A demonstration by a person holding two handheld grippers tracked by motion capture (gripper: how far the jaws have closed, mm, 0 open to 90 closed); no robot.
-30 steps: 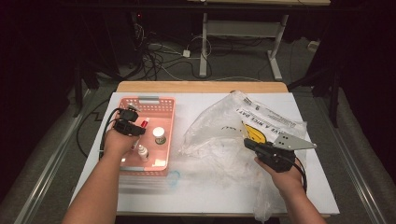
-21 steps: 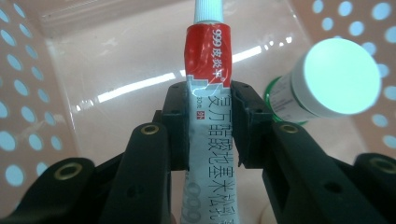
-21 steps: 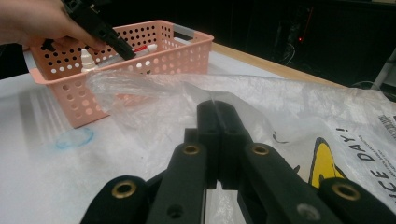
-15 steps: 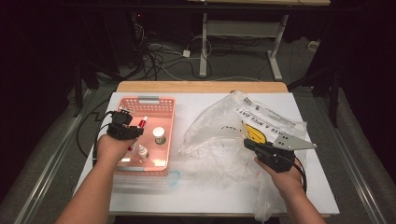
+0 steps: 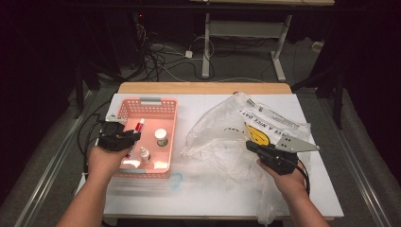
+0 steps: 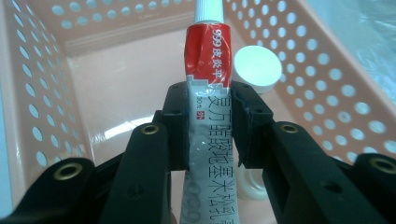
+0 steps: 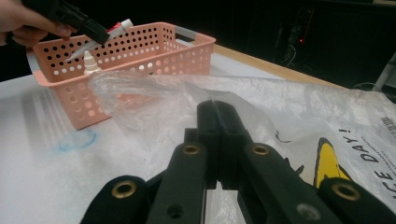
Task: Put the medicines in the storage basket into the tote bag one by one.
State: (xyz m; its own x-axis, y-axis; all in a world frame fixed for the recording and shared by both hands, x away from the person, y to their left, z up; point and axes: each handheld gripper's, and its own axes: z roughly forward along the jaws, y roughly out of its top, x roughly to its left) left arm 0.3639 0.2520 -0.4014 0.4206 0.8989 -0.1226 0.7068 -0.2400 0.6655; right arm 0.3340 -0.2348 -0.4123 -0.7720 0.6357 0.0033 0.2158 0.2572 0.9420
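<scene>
While clamping a tube (image 6: 210,116), left hand-held gripper (image 6: 210,126) hovers over basket (image 6: 327,84)

1. Left gripper (image 5: 124,138): black body, compact, blocky; black cable trails off behind it.
2. Its jaws, in the left gripper view (image 6: 210,116): matte black arms, brass-ringed screw holes, squared pads.
3. Right gripper (image 5: 255,149): black, with a grey three-cornered plate on top and a black cable looped at the wrist.
4. Its jaws, in the right gripper view (image 7: 218,135): same black arms, brass eyelets.
5. Forearms bare; no sleeves, no gloves.
</scene>
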